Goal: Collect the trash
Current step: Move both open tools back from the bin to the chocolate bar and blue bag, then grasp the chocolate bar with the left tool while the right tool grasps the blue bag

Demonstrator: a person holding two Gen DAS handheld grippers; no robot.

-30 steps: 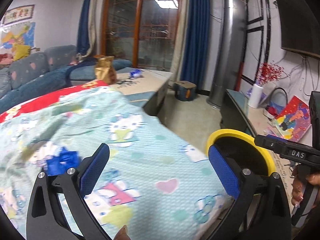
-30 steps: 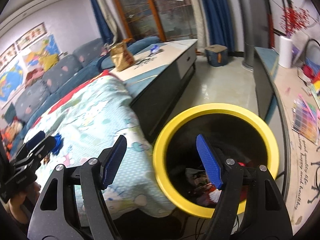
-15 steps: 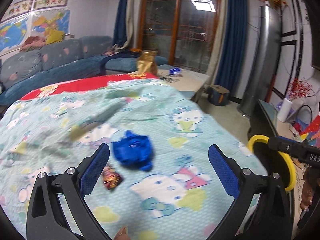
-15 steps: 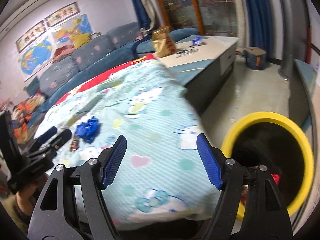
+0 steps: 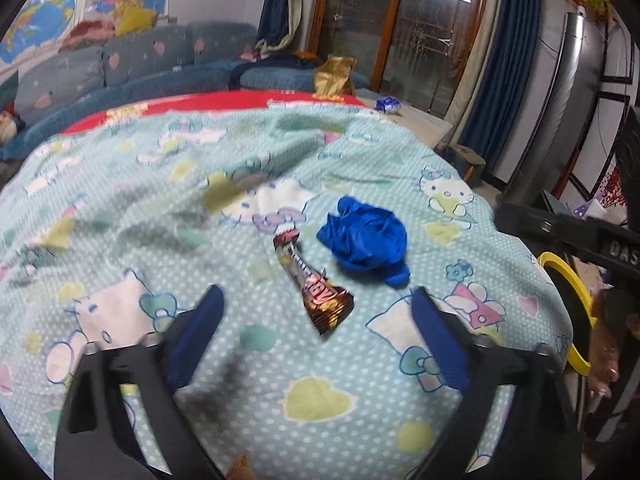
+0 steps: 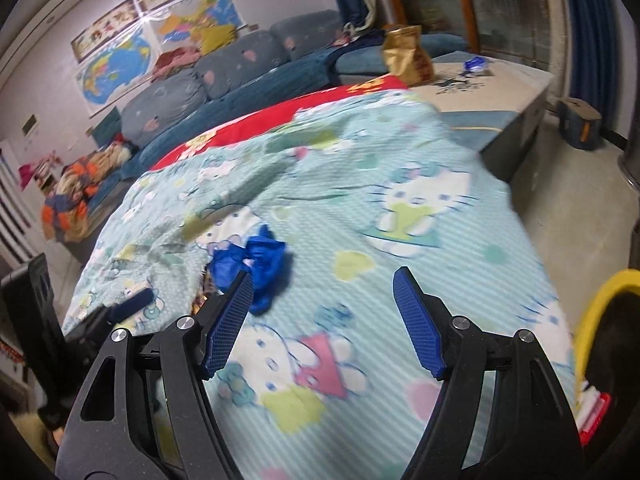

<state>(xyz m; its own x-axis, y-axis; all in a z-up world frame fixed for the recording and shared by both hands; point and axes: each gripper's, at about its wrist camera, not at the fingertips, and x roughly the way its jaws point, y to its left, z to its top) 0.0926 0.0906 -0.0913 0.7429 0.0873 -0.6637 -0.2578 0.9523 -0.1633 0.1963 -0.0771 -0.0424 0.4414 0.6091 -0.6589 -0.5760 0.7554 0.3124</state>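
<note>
Hello Kitty blanket covers the whole surface in front of you. Yellow-rimmed bin sits off its right edge. Crumpled blue glove lies on the blanket w/ a brown snack wrapper just beside it, apart. Your left gripper hovers over the wrapper, jaws apart and just been closing in, wrapper's near end between them, pads not on it. Your right gripper has jaws apart, nothing btwn, glove by its left finger

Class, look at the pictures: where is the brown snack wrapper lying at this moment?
In the left wrist view the brown snack wrapper lies on the cartoon-cat blanket, just left of the crumpled blue glove and ahead of the open left tongs.
</note>
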